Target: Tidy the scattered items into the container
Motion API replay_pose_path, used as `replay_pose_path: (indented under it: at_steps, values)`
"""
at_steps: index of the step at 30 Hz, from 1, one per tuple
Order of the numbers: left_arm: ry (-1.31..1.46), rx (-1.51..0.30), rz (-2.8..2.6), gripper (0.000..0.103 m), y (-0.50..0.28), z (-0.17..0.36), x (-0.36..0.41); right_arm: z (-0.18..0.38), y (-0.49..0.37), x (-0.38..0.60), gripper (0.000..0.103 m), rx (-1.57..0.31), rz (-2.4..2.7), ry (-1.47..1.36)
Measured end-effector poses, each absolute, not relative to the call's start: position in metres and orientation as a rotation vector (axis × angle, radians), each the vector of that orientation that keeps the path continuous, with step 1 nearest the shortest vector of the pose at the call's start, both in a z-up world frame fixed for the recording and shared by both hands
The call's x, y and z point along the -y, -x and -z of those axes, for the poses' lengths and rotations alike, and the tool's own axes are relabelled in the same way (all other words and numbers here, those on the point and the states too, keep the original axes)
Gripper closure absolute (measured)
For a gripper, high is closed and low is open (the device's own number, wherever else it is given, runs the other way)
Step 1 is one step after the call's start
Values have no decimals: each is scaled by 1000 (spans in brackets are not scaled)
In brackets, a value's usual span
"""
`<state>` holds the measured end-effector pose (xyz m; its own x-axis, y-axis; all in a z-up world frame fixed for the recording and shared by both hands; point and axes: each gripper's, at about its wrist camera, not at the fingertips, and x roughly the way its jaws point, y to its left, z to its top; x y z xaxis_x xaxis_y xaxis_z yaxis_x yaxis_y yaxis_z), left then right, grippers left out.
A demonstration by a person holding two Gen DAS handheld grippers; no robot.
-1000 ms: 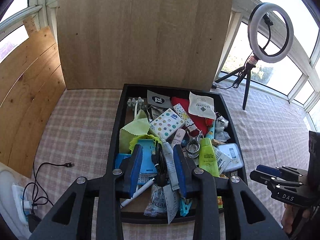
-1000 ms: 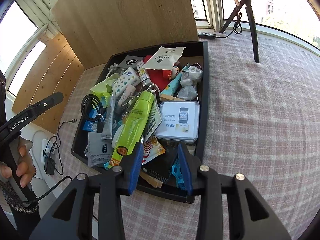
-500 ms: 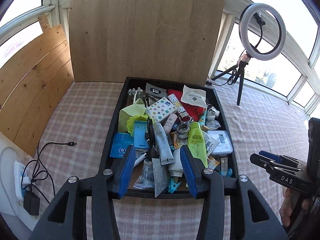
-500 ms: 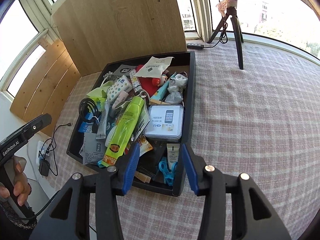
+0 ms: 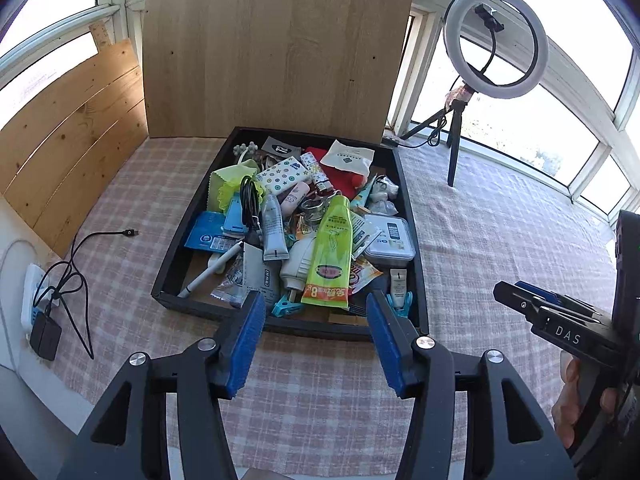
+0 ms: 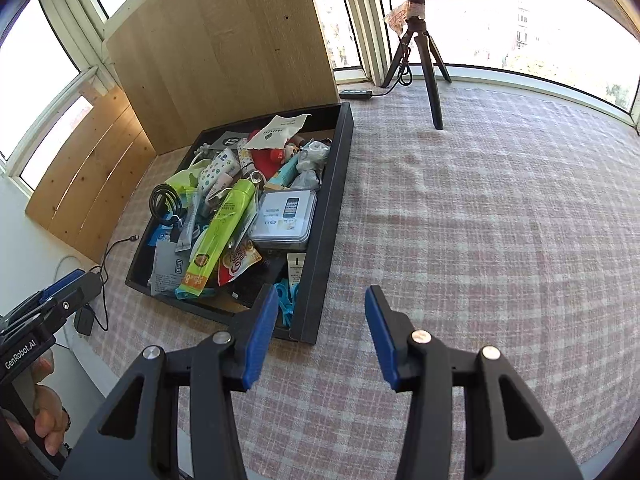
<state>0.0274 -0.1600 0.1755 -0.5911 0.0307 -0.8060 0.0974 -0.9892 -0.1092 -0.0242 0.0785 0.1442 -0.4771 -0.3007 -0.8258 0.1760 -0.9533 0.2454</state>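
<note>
Now both claws are pulling back, spread and empty.
Items are sitting piled in the tray (image 5: 412, 216); the table (image 6: 480, 220) seemingly holds nothing loose, left claw (image 5: 314, 320), right claw (image 6: 320, 312).

Around me, off the job

A ring light (image 5: 496, 42) is standing at the checked tablecloth's (image 6: 480, 220) far edge; a black cable (image 5: 80, 248) is trailing over its left edge beside wooden boards (image 5: 272, 48).

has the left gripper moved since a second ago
Yes. The left gripper has pulled back from the tray; its open fingers were over the contents, now at the near rim.
</note>
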Motion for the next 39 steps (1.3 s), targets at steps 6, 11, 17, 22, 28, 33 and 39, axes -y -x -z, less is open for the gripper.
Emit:
replay_pose_path:
  at_steps: [6, 11, 17, 22, 28, 33, 39]
  values:
    - [-1368, -199, 2730, 53, -47, -175, 137, -149, 7, -97, 56, 100, 2509, -1390]
    - [-1356, -221, 2732, 53, -60, -176, 120, -153, -9, -118, 51, 64, 2541, -1353]
    - [-1348, -201, 2752, 52, -71, -179, 93, -157, -26, -146, 51, 50, 2584, -1333]
    - [-1346, -188, 2774, 52, -77, -181, 72, -162, -39, -165, 50, 32, 2654, -1314]
    - [-1344, -140, 2816, 52, -82, -185, 47, -169, -56, -186, 39, 4, 2758, -1285]
    - [-1352, -106, 2846, 51, -84, -187, 29, -171, -64, -205, 39, 11, 2825, -1300]
    - [-1355, -87, 2884, 51, -85, -191, 16, -175, -72, -219, 39, 45, 2860, -1292]
